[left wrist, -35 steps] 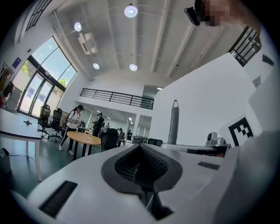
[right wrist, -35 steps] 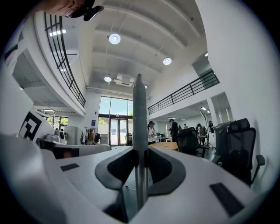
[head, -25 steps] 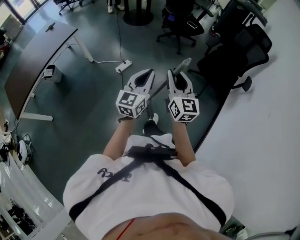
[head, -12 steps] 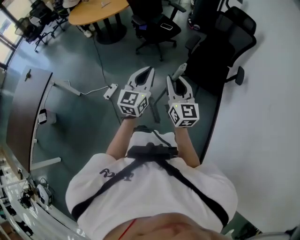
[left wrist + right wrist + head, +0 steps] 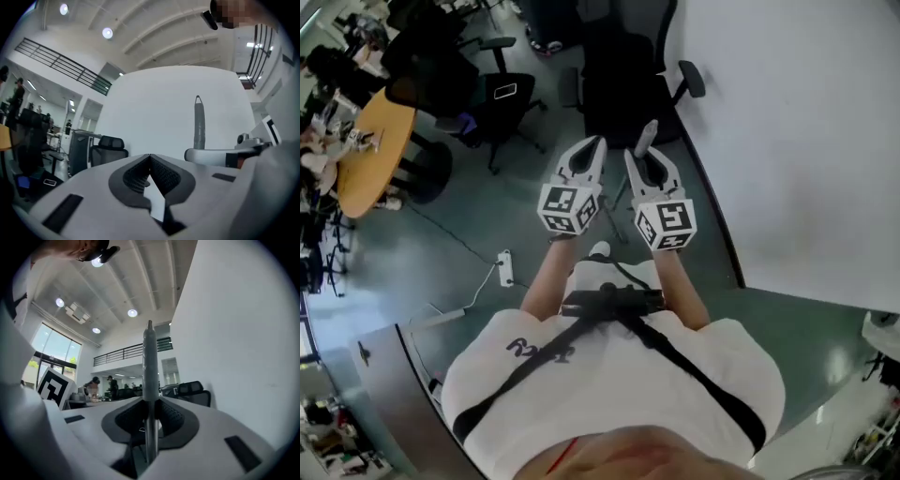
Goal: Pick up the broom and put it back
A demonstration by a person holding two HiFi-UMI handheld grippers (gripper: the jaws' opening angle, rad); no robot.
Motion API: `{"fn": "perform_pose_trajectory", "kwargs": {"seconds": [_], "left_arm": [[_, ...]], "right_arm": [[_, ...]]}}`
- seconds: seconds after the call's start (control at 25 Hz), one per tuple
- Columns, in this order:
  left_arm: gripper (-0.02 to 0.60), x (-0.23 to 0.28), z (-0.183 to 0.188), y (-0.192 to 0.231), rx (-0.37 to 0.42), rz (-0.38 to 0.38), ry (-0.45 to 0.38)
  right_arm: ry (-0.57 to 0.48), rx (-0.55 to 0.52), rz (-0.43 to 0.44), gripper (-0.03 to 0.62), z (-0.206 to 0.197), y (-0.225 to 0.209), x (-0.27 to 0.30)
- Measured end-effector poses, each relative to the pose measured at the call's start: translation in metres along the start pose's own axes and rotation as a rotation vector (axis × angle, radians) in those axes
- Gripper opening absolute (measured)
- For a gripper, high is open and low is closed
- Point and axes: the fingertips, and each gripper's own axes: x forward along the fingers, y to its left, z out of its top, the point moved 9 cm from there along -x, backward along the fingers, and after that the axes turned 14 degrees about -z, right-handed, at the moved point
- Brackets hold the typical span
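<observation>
Carrying step, by my read: the broom (image 5: 149, 362) is off the floor (image 5: 441, 253) and in hand, with no put-back spot evident yet. The right tool (image 5: 645, 161) is clamped on the handle, its 2 ribbed pads pressing the shaft from either side in the right gripper view. The left tool (image 5: 595, 145) rides just beside it, jaws closed tip to tip on nothing. The broom looks like a slim grey pole, smooth, tapering to a small pointed cap at the top, standing near upright and rising well above the right tool. The left gripper view shows that same pole against a white wall (image 5: 787, 141). The brush end is not visible in any view. To do this step well: hold the shaft vertical so the unseen lower end swings little, and give the black office chair (image 5: 623, 89) ahead a wide berth. The grip sits high and 1-handed, so the pole may pivot. Bringing the left tool onto the shaft before setting it down would likely steady the placement against the wall.
</observation>
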Motion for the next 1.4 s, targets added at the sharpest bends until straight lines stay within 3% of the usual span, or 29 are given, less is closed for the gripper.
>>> {"fn": "perform_pose_trajectory", "kwargs": {"seconds": [0.16,0.36,0.56,0.68,0.84,1.08,1.4], "left_arm": [[0.012,0.067,0.0,0.004,-0.019,-0.249,0.032],[0.012,0.13,-0.031,-0.032,-0.075,-0.562,0.104],[0.012,0.178,-0.053,-0.108,-0.12,-0.796,0.163],[0.012,0.2,-0.068,-0.163,-0.129,-0.925,0.192],[0.012,0.226,-0.09,-0.232,-0.112,-1.011,0.217],[0.012,0.255,-0.125,-0.327,-0.055,-1.069,0.254],[0.012,0.28,-0.191,-0.377,-0.052,-1.058,0.369]], "right_arm": [[0.017,-0.025,-0.262,0.094,-0.001,-0.044,-0.003],[0.042,-0.015,-0.626,0.095,-0.017,-0.095,-0.054],[0.01,-0.016,-0.862,0.094,-0.006,-0.148,-0.117],[0.016,-0.037,-0.959,0.094,-0.01,-0.172,-0.158],[0.06,-0.045,-1.045,0.094,-0.03,-0.211,-0.212],[0.136,-0.013,-1.114,0.094,-0.07,-0.261,-0.29],[0.285,0.075,-1.121,0.095,-0.152,-0.32,-0.334]]}}
